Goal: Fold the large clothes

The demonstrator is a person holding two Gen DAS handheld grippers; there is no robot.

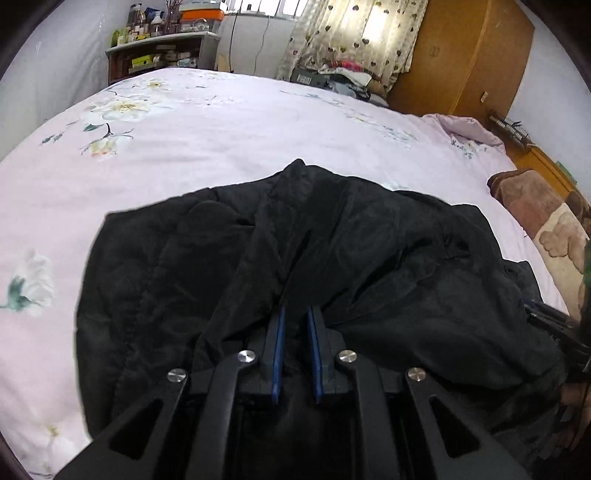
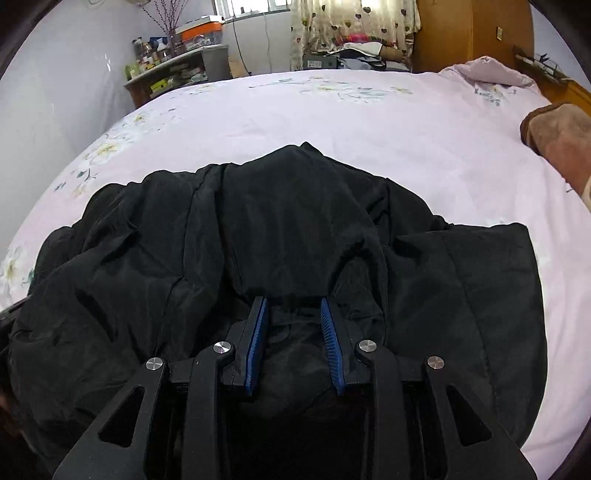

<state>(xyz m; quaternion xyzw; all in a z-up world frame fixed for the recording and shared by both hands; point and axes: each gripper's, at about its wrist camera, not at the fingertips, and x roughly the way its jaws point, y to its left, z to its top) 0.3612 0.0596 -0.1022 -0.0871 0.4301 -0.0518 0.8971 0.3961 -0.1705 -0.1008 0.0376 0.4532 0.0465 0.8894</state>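
Shelf [image 1: 162, 48] crowded with bottles, boxes

We see a bed sheet [image 1: 221, 155], pale pink with white flower prints, covering most of both views. A brown patterned blanket [image 1: 535, 210] sits at its right edge, a bunched pink quilt [image 2: 487, 74] toward the far right corner. Behind the bed: a cluttered shelf unit [image 1: 162, 55] with bottles and boxes on the left, an orange-lidded storage box [image 2: 201, 31] on top, a heart-print curtain [image 1: 362, 33] at the window, a clothes pile [image 1: 343, 77] below it, and a wooden wardrobe [image 1: 469, 55] on the right.
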